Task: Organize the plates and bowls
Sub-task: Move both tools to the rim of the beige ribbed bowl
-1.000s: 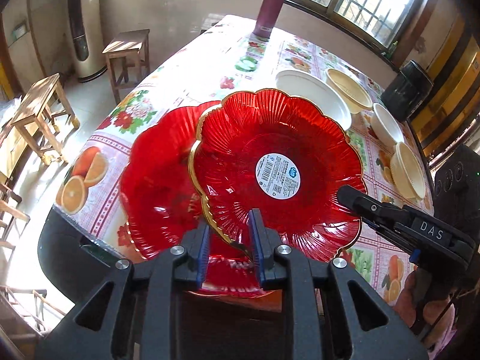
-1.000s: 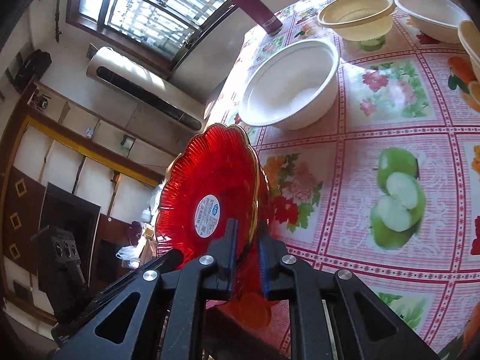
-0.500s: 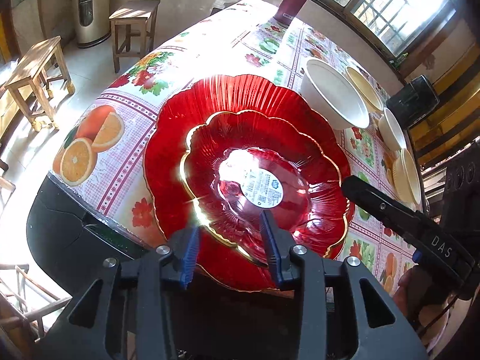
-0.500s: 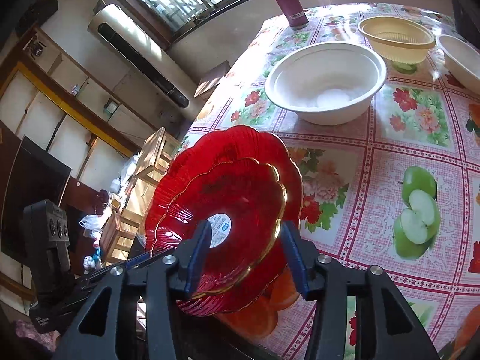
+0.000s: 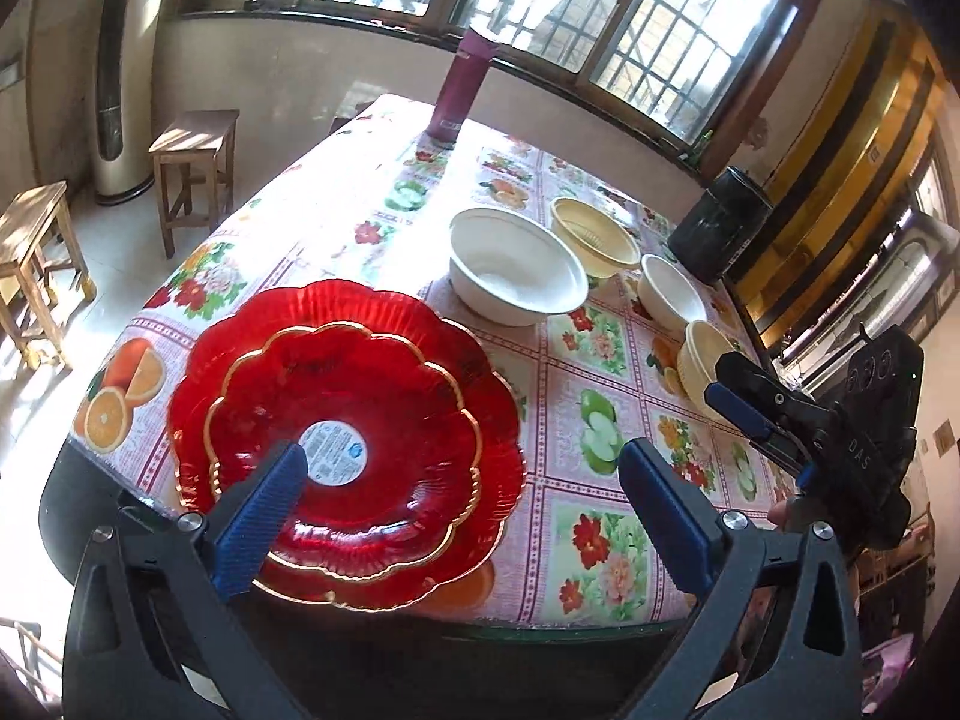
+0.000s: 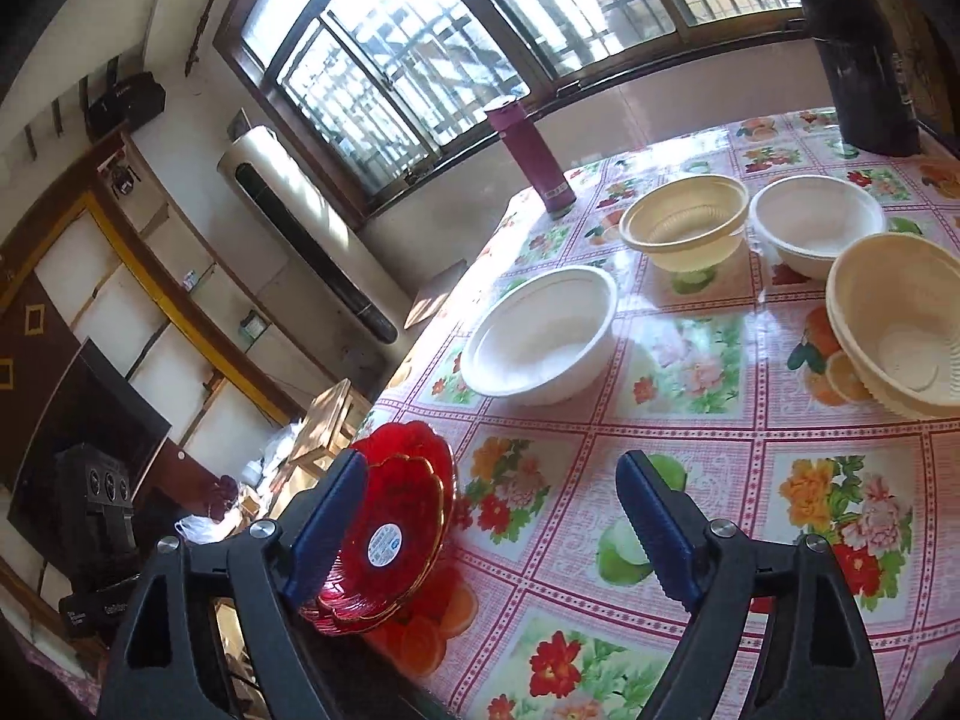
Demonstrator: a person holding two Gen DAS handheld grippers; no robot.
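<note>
Left tool (image 5: pixel 459 474) tilts downward over the desk (image 5: pixel 600 540), its jaws opening with nothing pressed between them; the stacked red plates (image 5: pixel 354 384) lie below at the desk's near edge. Right tool (image 6: pixel 492 516), likewise angled down, is opening too, empty, plates (image 6: pixel 402 516) just left of it.

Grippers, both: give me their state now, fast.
Left tool: jaws opening, holding nothing, above the red plates.
Right tool: jaws opening, holding nothing.

The fruit-print table (image 5: pixel 606 516) carries 2 stacked red plates (image 5: pixel 384 396), white and cream bowls (image 5: pixel 516 267), a maroon bottle (image 5: pixel 459 90).
</note>
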